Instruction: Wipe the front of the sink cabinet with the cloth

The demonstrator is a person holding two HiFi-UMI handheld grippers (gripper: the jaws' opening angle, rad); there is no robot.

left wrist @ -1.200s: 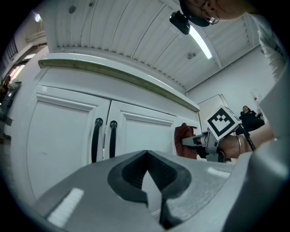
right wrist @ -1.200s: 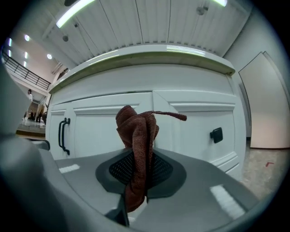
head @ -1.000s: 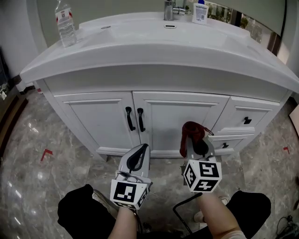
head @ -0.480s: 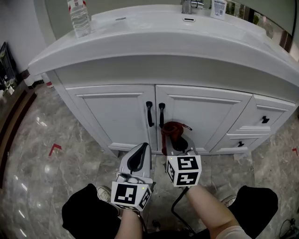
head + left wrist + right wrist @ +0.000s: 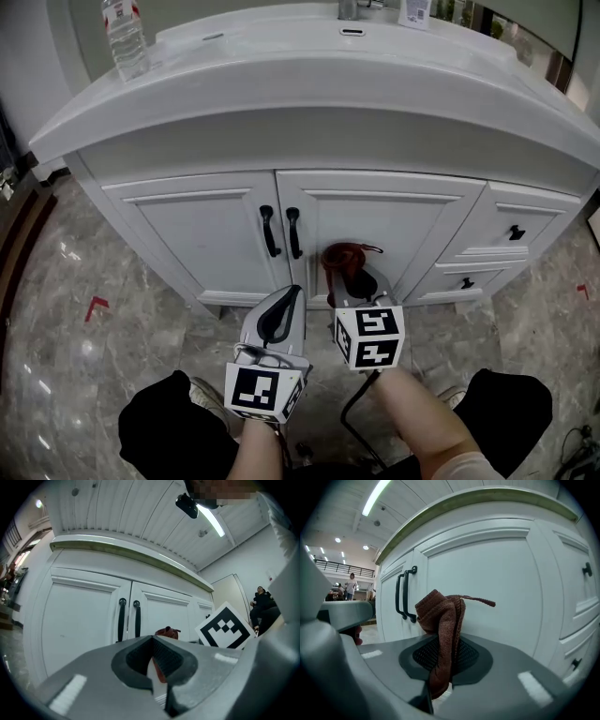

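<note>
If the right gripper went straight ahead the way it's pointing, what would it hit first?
Probably the right-hand cabinet door, just right of its black handle. The cloth clamped in the right gripper sticks out past the jaws, so it would touch first; the gap left is hard to judge.

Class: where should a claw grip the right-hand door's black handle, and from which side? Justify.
Grip the handle mid-bar, coming straight at the door front, jaws spread sideways: the bar stands upright, bowed off the door, fixed only at its ends.
</note>
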